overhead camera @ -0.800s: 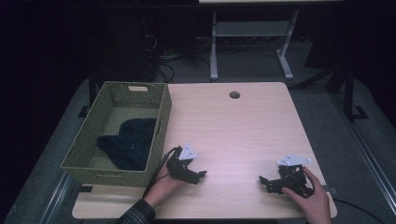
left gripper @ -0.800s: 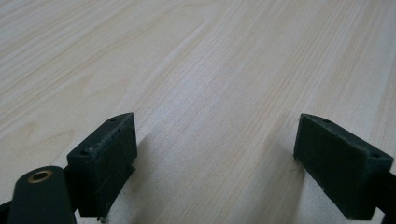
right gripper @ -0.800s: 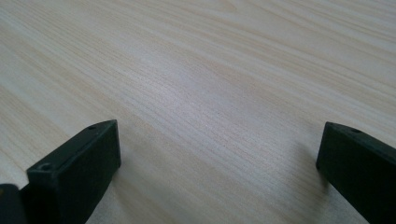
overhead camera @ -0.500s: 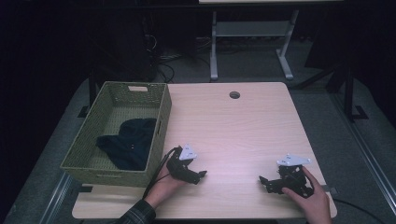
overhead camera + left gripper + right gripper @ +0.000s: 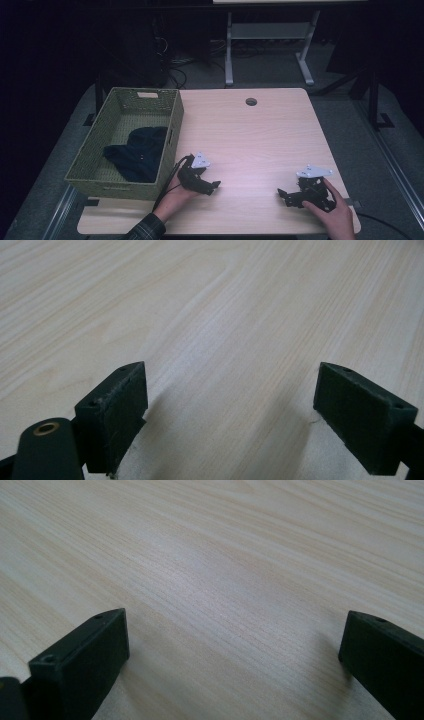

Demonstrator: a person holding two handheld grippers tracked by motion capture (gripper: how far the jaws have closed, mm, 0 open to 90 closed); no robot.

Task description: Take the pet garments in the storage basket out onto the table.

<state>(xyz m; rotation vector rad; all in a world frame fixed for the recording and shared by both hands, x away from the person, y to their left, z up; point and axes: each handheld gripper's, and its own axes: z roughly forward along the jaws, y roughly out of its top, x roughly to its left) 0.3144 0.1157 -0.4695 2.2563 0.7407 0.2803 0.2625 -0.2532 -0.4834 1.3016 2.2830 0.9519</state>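
A green woven basket (image 5: 172,125) sits on the left part of the light wooden table (image 5: 250,140), and a dark blue cloth (image 5: 135,152) lies crumpled inside it. My left gripper (image 5: 215,186) rests on the table just right of the basket's near corner, held by a hand. Its jaws stand wide apart over bare wood, with nothing between the pads (image 5: 117,415). My right gripper (image 5: 282,196) rests near the table's front right, also in a hand. It is open too, its pads (image 5: 85,665) far apart on bare wood.
A round cable hole (image 5: 251,101) lies near the table's far edge. Beyond the table stand a white metal frame (image 5: 270,40) and cables on a dark floor. A plaid sleeve (image 5: 145,231) enters at the bottom left.
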